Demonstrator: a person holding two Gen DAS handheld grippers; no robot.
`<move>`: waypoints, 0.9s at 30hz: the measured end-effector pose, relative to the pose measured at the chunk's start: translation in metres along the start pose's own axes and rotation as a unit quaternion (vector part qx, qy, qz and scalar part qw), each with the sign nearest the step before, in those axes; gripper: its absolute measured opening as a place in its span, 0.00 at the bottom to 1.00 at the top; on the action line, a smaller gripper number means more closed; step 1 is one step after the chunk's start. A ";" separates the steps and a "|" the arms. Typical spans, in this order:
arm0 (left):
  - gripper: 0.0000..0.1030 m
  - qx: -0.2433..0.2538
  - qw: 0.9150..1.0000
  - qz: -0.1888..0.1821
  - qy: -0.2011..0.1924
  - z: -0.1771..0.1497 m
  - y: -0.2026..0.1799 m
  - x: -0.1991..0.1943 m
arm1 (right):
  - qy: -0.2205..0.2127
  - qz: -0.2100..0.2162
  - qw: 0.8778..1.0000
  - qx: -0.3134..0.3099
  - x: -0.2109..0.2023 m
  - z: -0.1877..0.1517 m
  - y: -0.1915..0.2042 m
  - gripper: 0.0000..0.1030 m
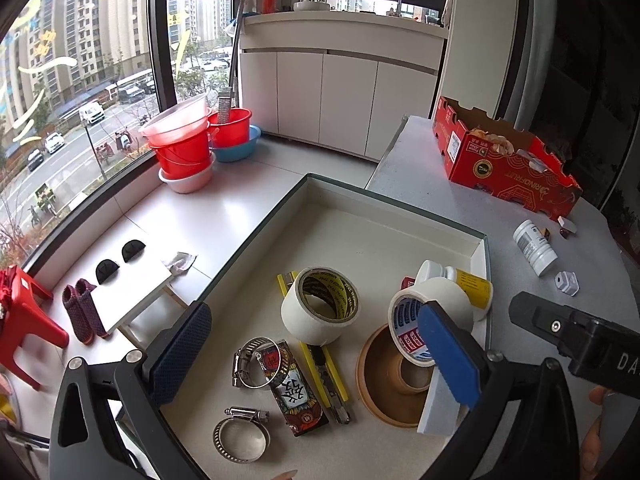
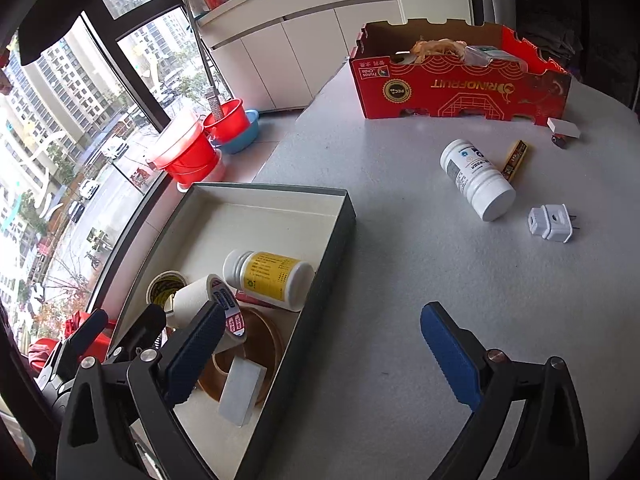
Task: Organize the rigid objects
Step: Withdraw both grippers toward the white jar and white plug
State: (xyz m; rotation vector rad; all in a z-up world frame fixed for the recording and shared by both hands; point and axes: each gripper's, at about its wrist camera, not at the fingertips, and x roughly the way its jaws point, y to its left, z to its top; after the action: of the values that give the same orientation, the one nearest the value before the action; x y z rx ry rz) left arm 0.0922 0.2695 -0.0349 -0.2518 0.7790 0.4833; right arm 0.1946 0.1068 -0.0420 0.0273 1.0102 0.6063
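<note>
A shallow grey box (image 1: 256, 232) (image 2: 340, 248) at the table's left edge holds two white tape rolls (image 1: 316, 308) (image 1: 432, 312), a brown tape roll (image 1: 384, 376), hose clamps (image 1: 240, 436), a yellow utility knife (image 1: 324, 376), a patterned lighter (image 1: 296, 392), a white block (image 1: 438, 408) and a yellow-labelled bottle (image 2: 268, 276). My left gripper (image 1: 316, 360) is open and empty above the box. My right gripper (image 2: 320, 356) is open and empty over the box's right wall. On the table lie a white bottle (image 2: 476, 178), a white plug adapter (image 2: 550, 222) and a small patterned stick (image 2: 514, 160).
A red fruit carton (image 2: 460, 92) stands at the back of the grey table (image 2: 400, 280). A small white box (image 2: 564, 128) lies by it. Red buckets (image 1: 184, 148), a red stool (image 1: 24, 320) and a white low table (image 1: 128, 296) are on the floor at left.
</note>
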 end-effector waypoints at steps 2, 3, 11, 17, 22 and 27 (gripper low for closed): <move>1.00 0.001 1.000 0.013 -0.007 -0.004 0.000 -0.009 | -0.011 0.001 1.000 -0.029 -0.006 0.000 0.014 0.98; 1.00 -0.002 1.000 0.017 -0.010 -0.005 0.001 -0.015 | -0.018 0.003 0.999 -0.044 -0.010 -0.001 0.021 0.99; 1.00 -0.042 0.998 0.044 -0.019 -0.029 0.024 -0.054 | -0.012 0.026 0.994 -0.108 -0.021 -0.021 0.059 0.99; 1.00 -0.025 0.998 0.056 -0.008 -0.046 0.023 -0.063 | -0.009 -0.011 0.984 -0.175 -0.028 -0.035 0.068 0.99; 1.00 0.001 0.997 0.074 -0.001 -0.054 0.015 -0.070 | -0.014 -0.027 0.977 -0.211 -0.044 -0.045 0.068 0.99; 1.00 0.035 0.997 0.070 -0.008 -0.053 -0.006 -0.084 | -0.028 -0.030 0.980 -0.196 -0.060 -0.050 0.053 0.99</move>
State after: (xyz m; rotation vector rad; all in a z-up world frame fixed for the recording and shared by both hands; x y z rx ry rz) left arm 0.0119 0.2168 -0.0103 -0.1292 0.8003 0.5895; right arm 0.1076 0.1093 -0.0068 -0.3311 0.8208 0.7362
